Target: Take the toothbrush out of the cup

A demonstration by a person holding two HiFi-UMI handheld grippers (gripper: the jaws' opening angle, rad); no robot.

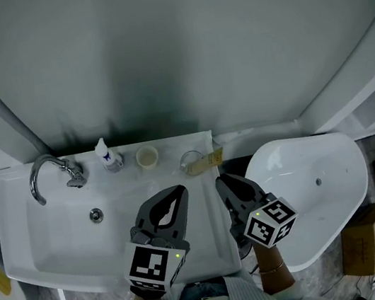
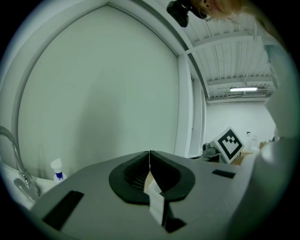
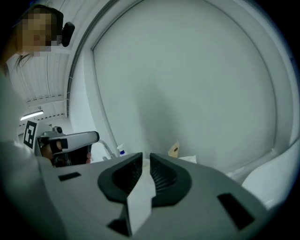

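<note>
Left tongs: the left tongs (image 1: 180, 191) sit low, left of centre in the head view, over the front of the sink (image 1: 24, 239). Their own view (image 2: 149, 153) shows the tips pressed together with nothing between them.
Right tongs: the right tongs (image 1: 220, 180) are low, right of centre, by the sink's right edge. Their own view (image 3: 146, 157) shows a narrow gap between the tips, and they hold nothing.
Cup: a clear cup (image 1: 190, 158) stands on the sink's back ledge, just right of centre in the head view. It is just above the right tongs' tips and apart from them.
Toothbrush: a tan piece (image 1: 206, 160) leans out over the clear cup's right rim. It also shows up centre-right in the right gripper view (image 3: 174, 150). I take it for the toothbrush, though it is too small to be sure.
Other things: a cream cup (image 1: 147, 158), a small bottle (image 1: 107, 157) and the tap (image 1: 46, 172) stand along the same ledge, further left.
Step in hand: approach, by my judgement. Neither pair of tongs has reached the cup.
Doing it well: the right tongs are nearer, so they should take the toothbrush. Spread them wider, close on the part above the rim, then lift along its lean so the cup is not dragged.
Left tongs' part: they could steady the cup, but would first have to open.
Risk: a light cup may tip or slide off the ledge.
</note>
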